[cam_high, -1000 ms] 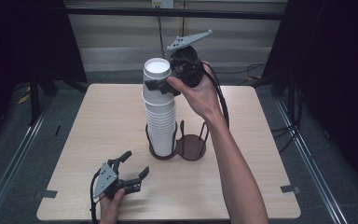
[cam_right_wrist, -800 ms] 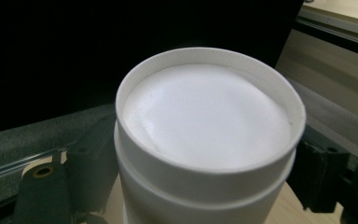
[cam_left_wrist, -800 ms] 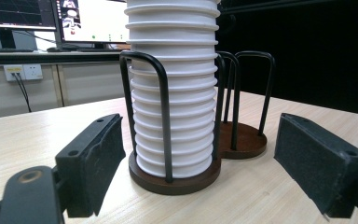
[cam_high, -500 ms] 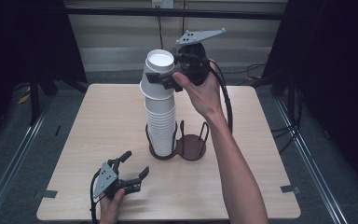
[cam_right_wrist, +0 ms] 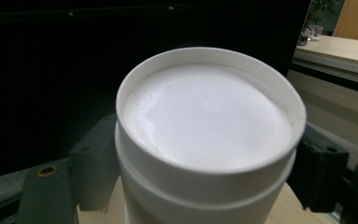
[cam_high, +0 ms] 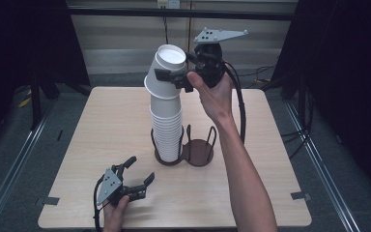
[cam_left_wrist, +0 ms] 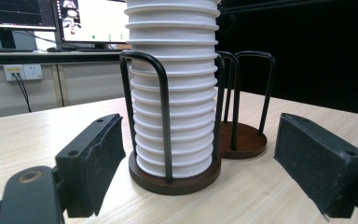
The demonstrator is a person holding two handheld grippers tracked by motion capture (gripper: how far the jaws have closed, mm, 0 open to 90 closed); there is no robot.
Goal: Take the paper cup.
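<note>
- The top cup (cam_high: 166, 72), upside down with its base uppermost, is tilting away from the white cup stack (cam_high: 166, 128) it belongs to, its rim looking to sit just over the stack's top; in the right gripper view the cup's base (cam_right_wrist: 205, 114) is sitting between the two pads.
- The right gripper (cam_high: 174, 77) is clamping this cup by its sides, high above the table (cam_high: 101, 125).
- The stack is standing in the left ring of a dark wire holder (cam_high: 183, 150); the holder's right ring (cam_high: 199, 151) is sitting empty beside it.
- The left gripper (cam_high: 137, 176) is resting low near the table's front edge with its jaws spread, holding nothing, pointing at the stack's foot (cam_left_wrist: 175, 158).
- Judged from this, the step in hand is peeling one cup off the stack. The next move is calling for a clean lift clear of the stack, then carrying the cup down, likely into the empty ring, without tipping the tall stack.
</note>
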